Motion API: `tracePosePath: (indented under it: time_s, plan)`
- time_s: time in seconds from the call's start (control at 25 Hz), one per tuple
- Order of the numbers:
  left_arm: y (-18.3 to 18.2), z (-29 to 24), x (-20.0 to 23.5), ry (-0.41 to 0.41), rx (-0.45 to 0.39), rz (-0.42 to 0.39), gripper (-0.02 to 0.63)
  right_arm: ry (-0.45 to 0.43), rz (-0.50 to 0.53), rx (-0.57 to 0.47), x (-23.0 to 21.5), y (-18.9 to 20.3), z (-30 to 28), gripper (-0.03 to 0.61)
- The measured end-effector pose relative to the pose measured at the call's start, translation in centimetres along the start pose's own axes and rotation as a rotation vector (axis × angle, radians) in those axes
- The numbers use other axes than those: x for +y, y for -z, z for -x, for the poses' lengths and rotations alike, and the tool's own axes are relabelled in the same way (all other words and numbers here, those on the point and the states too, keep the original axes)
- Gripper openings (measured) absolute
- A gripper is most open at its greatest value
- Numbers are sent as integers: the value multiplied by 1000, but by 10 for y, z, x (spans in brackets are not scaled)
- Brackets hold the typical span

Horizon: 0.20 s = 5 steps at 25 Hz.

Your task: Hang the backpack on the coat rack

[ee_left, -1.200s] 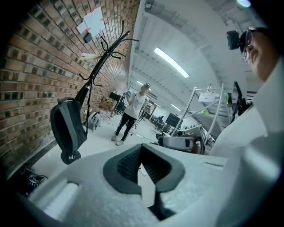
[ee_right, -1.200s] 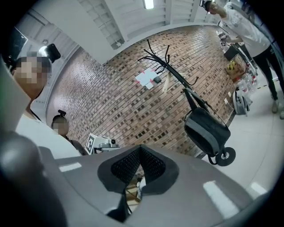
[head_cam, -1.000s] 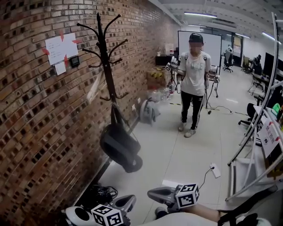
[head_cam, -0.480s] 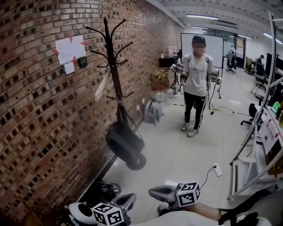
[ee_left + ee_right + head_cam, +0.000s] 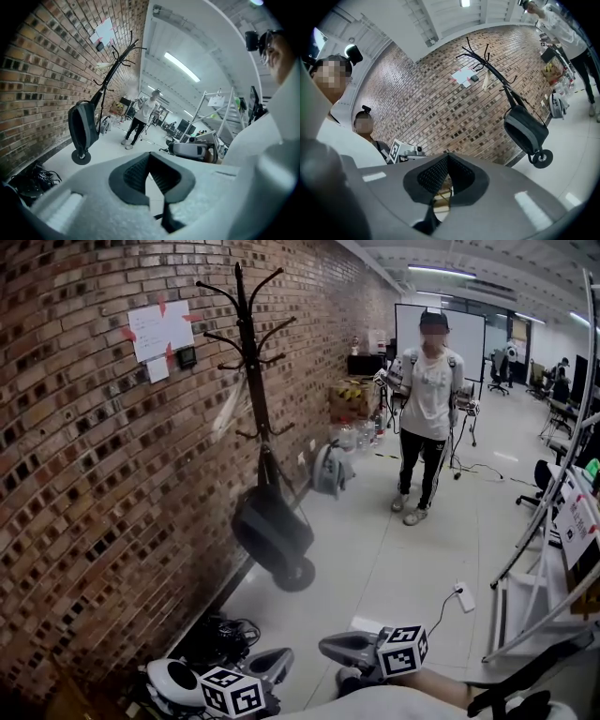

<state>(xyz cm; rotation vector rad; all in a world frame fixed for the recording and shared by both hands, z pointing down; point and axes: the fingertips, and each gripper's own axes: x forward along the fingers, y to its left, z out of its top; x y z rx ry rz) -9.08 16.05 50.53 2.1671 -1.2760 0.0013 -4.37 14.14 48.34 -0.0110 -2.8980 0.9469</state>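
In the head view the backpack [image 5: 272,532] hangs by its strap from a low hook of the coat rack [image 5: 255,381] against the brick wall [image 5: 84,502], tilted, its lower end just above the rack's round base; the left hand-held gripper [image 5: 277,662] and the right hand-held gripper [image 5: 330,649] sit low and well apart from it, and a person [image 5: 429,399] stands farther down the floor [image 5: 394,568]. In the left gripper view the jaws are pressed together with nothing between them, the bag off to the left. In the right gripper view the jaws likewise meet on nothing, the bag to the right. The hanging step looks done; any next move only calls for checking that the strap sits securely on its hook
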Motion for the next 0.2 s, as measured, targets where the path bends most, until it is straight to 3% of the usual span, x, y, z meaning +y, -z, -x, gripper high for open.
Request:
tracePosePath:
  time_s: [0.2]
  plan:
    - [-1, 5, 5, 2, -4, 12, 0, -3, 4, 15, 4, 0, -9, 0]
